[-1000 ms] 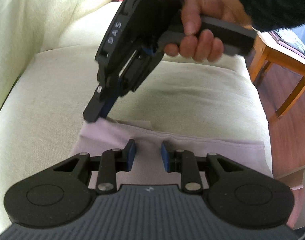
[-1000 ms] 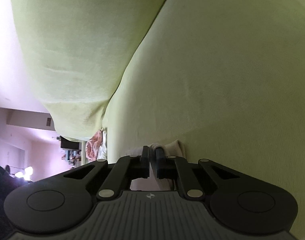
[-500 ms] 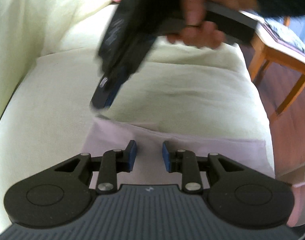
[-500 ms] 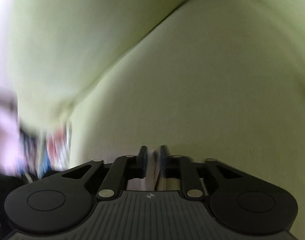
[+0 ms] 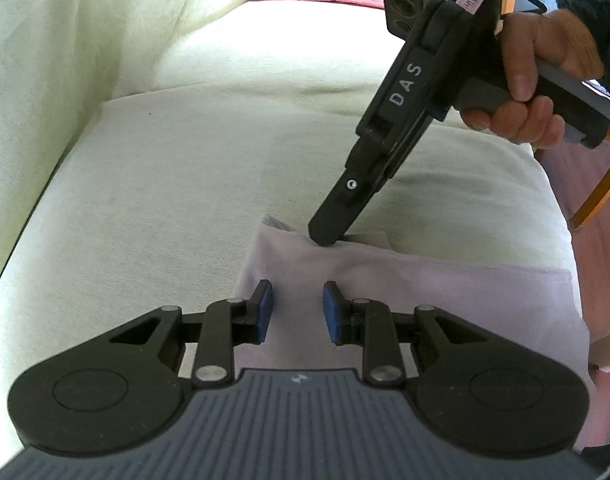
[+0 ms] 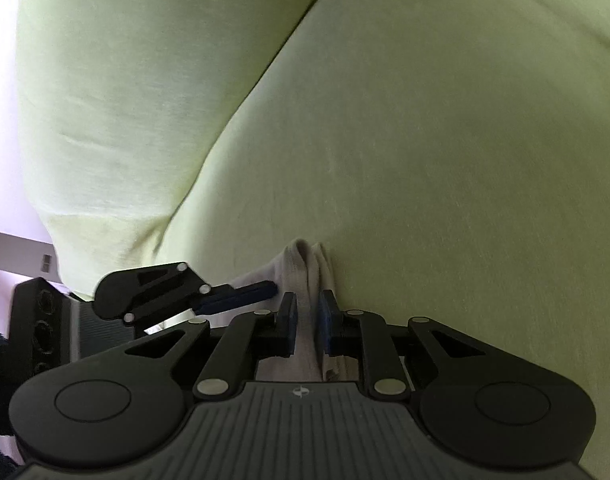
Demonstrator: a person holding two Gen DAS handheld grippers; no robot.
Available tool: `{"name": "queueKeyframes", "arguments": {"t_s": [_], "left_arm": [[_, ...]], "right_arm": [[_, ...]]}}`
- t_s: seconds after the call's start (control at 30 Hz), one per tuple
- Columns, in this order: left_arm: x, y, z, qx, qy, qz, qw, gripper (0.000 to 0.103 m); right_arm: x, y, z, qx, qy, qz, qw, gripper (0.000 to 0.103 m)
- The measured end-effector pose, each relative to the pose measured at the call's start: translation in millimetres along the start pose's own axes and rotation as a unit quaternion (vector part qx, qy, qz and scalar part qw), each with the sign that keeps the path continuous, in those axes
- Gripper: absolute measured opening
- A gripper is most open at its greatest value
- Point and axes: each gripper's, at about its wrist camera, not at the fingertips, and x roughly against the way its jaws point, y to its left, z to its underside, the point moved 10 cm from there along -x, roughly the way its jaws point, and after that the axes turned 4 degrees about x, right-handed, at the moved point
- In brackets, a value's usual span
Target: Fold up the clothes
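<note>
Two grippers (image 5: 293, 306) (image 6: 305, 322), one lilac garment (image 5: 425, 292), one sofa (image 5: 185, 168).

garment's (image 5: 405, 292) near edge behind gripper body

Left wrist view: looks steeply down along left gripper (image 5: 293, 306), close over sofa seat (image 5: 165, 184), facing along seat toward far end. Right wrist view: low, very close to seat, shallower tilt, facing seat-back crease. Shared: lilac cloth (image 5: 405, 288) (image 6: 301, 276) at seat front edge; each gripper shows in other's view, right gripper (image 5: 329, 236).
</note>
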Motion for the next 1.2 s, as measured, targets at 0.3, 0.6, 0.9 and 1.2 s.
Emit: {"name": "queueKeyframes", "arguments": {"t_s": [0.3,0.6,0.9,1.2], "left_arm": [[-6.0,5.4,-0.1,-0.004,0.000,0.002,1.0000,0.023],[-5.5,7.9,-8.3,-0.031,-0.002,-0.010,0.9995,0.017],[-17.0,18.9,-31.6,-0.081,-0.002,0.037,0.9960,0.001],[-35.7,27.0,-35.0,-0.098,-0.010,0.055,0.9937,0.003]], "right_arm": [[1.0,21.8,7.8,0.067,0.000,0.037,0.997,0.002],[29.8,0.0,24.4,0.029,-0.060,0.122,0.990,0.024],[78.3,34.0,100.2,-0.018,-0.136,0.156,0.978,0.012],[84.7,18.4,162.7,-0.096,-0.200,0.245,0.944,0.000]]}}
